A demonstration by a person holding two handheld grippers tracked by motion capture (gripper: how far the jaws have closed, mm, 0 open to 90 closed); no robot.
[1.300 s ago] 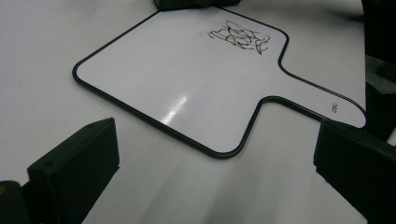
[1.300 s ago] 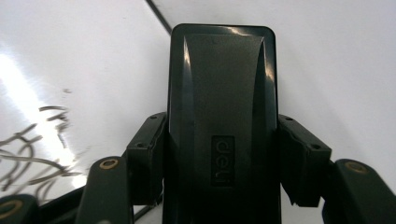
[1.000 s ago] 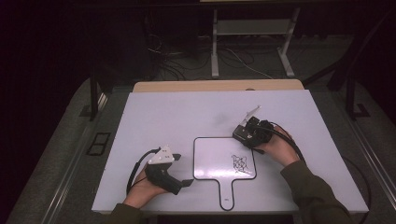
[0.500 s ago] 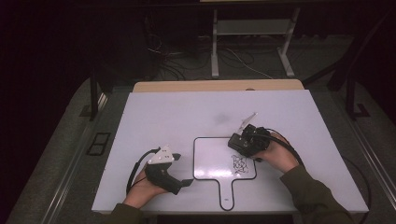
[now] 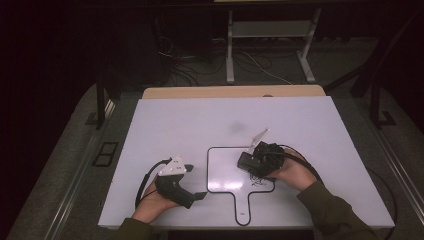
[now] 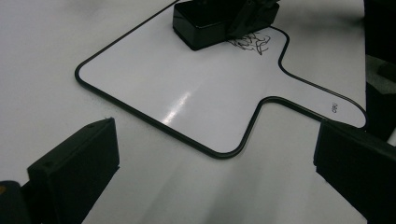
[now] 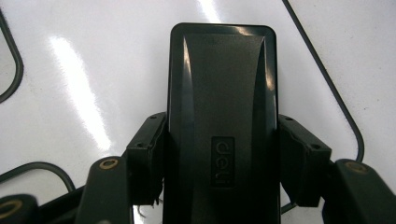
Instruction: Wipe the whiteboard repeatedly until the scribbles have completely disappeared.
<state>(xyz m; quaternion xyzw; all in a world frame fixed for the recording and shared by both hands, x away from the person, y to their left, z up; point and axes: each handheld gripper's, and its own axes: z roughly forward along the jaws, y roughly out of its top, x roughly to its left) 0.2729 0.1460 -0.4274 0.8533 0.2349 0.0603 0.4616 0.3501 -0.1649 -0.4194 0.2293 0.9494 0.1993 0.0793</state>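
- Since the earlier frame my right hand-held gripper [image 5: 248, 161] has slid the black eraser [image 5: 246, 161] leftward across the whiteboard paddle [image 5: 225, 170]; it sat at the board's right edge then and now lies further in. My left hand-held gripper [image 5: 200, 195] has kept its place.
- High view: the white tabletop [image 5: 310, 125] carries the whiteboard paddle, its handle pointing toward me. My right hand-held gripper rests on the board's right half, clamped on the eraser, with a black scribble [image 5: 257, 180] just beside it on my side. My left hand-held gripper lies on the tabletop just left of the board, near its lower left corner.
- Left gripper view: my two black jaws stand wide apart with nothing between them, only bare tabletop [image 6: 37, 70]. Ahead lies the whiteboard paddle [image 6: 187, 93], black-edged, and at its far end the eraser [image 6: 219, 23] sits touching the scribble [image 6: 252, 43].
- Right gripper view: my jaws press on both long sides of the eraser [image 7: 222, 116], which lies flat on the glossy board [image 7: 93, 70]. Its top bears a small embossed label.
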